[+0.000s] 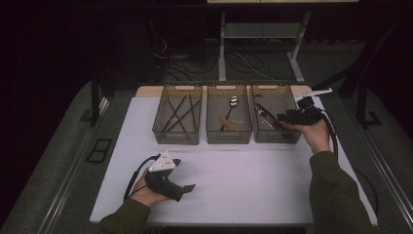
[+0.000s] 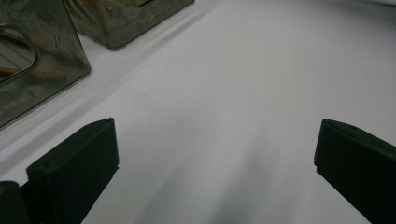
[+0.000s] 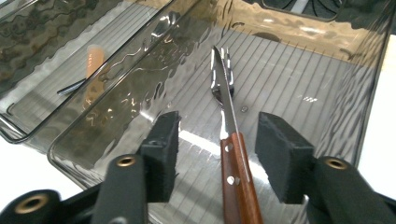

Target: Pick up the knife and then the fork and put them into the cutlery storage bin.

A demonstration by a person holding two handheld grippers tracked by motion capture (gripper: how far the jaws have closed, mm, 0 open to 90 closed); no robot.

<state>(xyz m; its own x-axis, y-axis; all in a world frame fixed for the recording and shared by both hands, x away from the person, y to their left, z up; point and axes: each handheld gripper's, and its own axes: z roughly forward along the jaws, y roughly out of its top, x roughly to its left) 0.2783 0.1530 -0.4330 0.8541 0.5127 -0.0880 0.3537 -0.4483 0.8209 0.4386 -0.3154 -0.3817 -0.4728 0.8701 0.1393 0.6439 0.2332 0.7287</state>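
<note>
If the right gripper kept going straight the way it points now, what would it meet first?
Probably the wood-handled knife lying between the open jaws of the right gripper, then the ribbed floor of the right-hand bin. Depth is hard to judge.

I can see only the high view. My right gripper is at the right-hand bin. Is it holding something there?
Observer: No. The right gripper is open. A wooden-handled knife lies between the jaws, and the pads stay apart from it.
Operator: Is anything else in that bin?
Observer: Yes, fork tines show beside the knife's blade.
Operator: And the left gripper?
Observer: It is open, with bare white table between the jaws.
</note>
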